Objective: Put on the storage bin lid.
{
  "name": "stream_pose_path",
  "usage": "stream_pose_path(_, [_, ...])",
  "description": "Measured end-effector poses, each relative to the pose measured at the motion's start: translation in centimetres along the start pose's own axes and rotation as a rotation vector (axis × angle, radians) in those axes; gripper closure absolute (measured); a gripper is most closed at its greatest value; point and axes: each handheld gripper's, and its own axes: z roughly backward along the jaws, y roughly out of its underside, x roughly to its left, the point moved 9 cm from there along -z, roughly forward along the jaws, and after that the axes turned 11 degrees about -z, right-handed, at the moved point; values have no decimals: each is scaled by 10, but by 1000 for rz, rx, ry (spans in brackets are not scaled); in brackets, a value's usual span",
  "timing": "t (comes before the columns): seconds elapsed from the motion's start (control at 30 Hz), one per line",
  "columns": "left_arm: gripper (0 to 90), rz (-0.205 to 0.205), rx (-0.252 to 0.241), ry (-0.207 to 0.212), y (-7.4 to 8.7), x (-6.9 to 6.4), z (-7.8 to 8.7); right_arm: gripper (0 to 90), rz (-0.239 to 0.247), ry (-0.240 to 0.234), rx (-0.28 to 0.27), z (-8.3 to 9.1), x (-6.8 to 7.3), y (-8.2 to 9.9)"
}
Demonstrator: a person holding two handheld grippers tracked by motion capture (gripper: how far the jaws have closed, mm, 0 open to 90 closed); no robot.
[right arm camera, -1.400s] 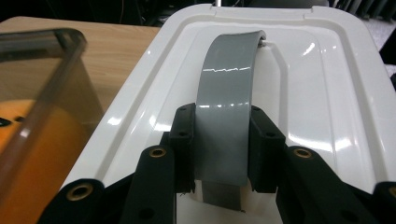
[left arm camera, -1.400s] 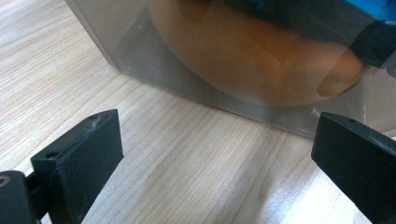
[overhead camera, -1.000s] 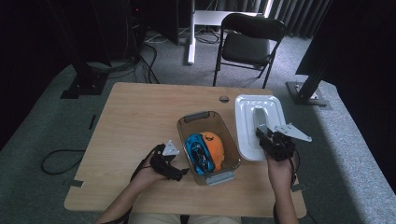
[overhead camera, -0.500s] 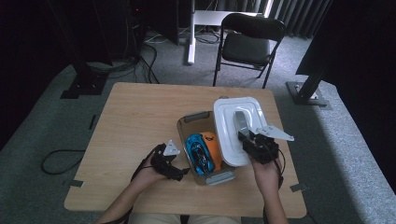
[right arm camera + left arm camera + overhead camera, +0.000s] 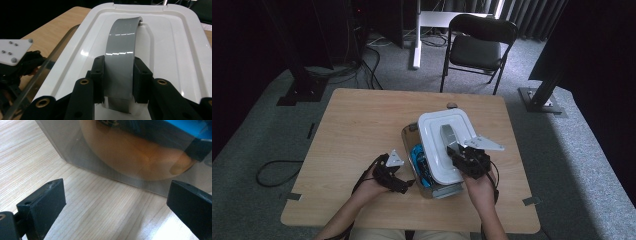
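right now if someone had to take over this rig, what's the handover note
Right tool: shut on the grey handle of the white lid, holding the lid over the clear box.
Left tool: open, holding nothing, on the table beside the box's left wall.
Contents: an orange thing and a blue thing are inside the box.
Done: lid picked up and brought over the box; it covers most of the opening, with the left edge of the box uncovered.
Left: line the lid up with the rim, set it down, press it shut, release the handle. The left tool could probably steady the box.
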Motion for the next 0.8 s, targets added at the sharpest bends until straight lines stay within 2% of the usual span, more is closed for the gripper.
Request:
stream_pose_path(0.43, [27, 4, -3, -6, 2, 1, 3, 677, 20, -48, 53, -16, 27, 12])
stream_pose_path(0.63, [27, 8, -4, -10, 3, 3, 5, 676, 33, -49, 73, -20, 33, 16])
stream_pose_path(0.7, [27, 12, -6, -11, 4, 3, 5, 677, 27, -62, 77, -21, 35, 17])
stream_pose_path(0.8, [27, 14, -10, -13, 4, 4, 6, 676, 35, -54, 88, -23, 36, 21])
